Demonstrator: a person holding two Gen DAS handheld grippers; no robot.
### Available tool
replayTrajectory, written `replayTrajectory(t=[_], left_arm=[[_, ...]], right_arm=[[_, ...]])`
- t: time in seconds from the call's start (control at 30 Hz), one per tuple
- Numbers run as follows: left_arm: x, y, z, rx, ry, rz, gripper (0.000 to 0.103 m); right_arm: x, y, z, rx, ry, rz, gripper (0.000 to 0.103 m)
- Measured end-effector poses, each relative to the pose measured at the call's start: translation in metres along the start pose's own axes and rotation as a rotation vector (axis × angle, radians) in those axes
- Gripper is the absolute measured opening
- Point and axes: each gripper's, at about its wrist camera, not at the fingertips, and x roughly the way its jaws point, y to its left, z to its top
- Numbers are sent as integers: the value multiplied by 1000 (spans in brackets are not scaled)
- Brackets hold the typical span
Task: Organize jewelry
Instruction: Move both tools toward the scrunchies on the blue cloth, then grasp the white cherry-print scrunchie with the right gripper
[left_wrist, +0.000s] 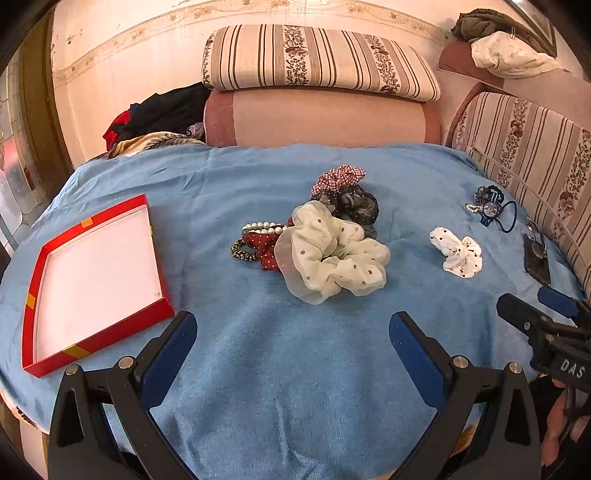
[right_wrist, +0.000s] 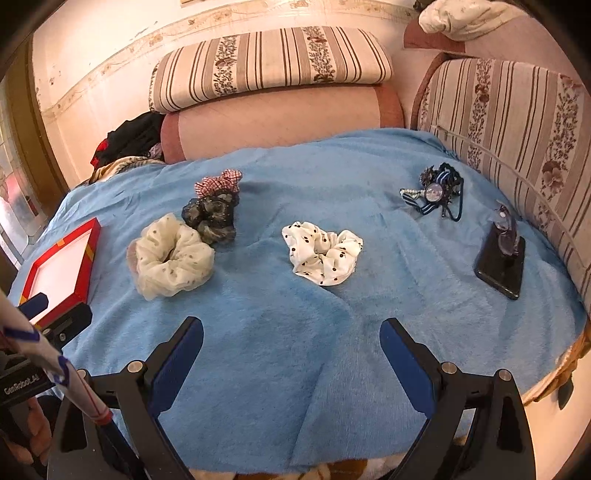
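A red box with a white inside (left_wrist: 96, 280) lies open at the left on the blue cloth; its corner also shows in the right wrist view (right_wrist: 61, 266). A cream dotted scrunchie (left_wrist: 332, 254) (right_wrist: 171, 256) lies mid-cloth, with a dark scrunchie (left_wrist: 356, 208) (right_wrist: 214, 218) and a red checked one (left_wrist: 338, 179) (right_wrist: 218, 182) behind it. Pearl and red bands (left_wrist: 258, 240) lie left of it. A white black-dotted scrunchie (left_wrist: 458, 254) (right_wrist: 323, 256) lies to the right. A blue hair-tie cluster (left_wrist: 489, 206) (right_wrist: 436, 194) lies far right. My left gripper (left_wrist: 291, 339) and right gripper (right_wrist: 291, 343) are open and empty, short of the items.
A black phone with glasses on it (right_wrist: 502, 258) (left_wrist: 537, 254) lies at the right near the striped cushion (right_wrist: 517, 122). A pink bolster (left_wrist: 321, 118) and a striped pillow (left_wrist: 317, 59) stand behind the cloth. Clothes (left_wrist: 162, 114) are piled at the back left.
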Motion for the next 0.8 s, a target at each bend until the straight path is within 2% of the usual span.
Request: replayTrajectory(t=[0.27, 0.33, 0.47, 0.6, 0.7, 0.73, 0.8], left_arm=[[18, -1, 9, -3, 29, 2, 103], [22, -1, 9, -1, 33, 5, 103], [27, -1, 10, -3, 45, 12, 103], [31, -2, 11, 0, 52, 17, 103], [35, -1, 10, -1, 59, 20, 103], [36, -2, 10, -2, 62, 20, 103], [38, -2, 10, -4, 71, 20, 103]], right_arm=[[55, -27, 28, 68, 59, -22, 97], [69, -31, 34, 90, 71, -5, 97], [94, -36, 42, 128, 94, 1, 92], [111, -40, 45, 160, 123, 9, 77], [115, -39, 43, 155, 129, 18, 54], [115, -38, 42, 148, 128, 19, 51], [115, -38, 41, 146, 121, 28, 33]])
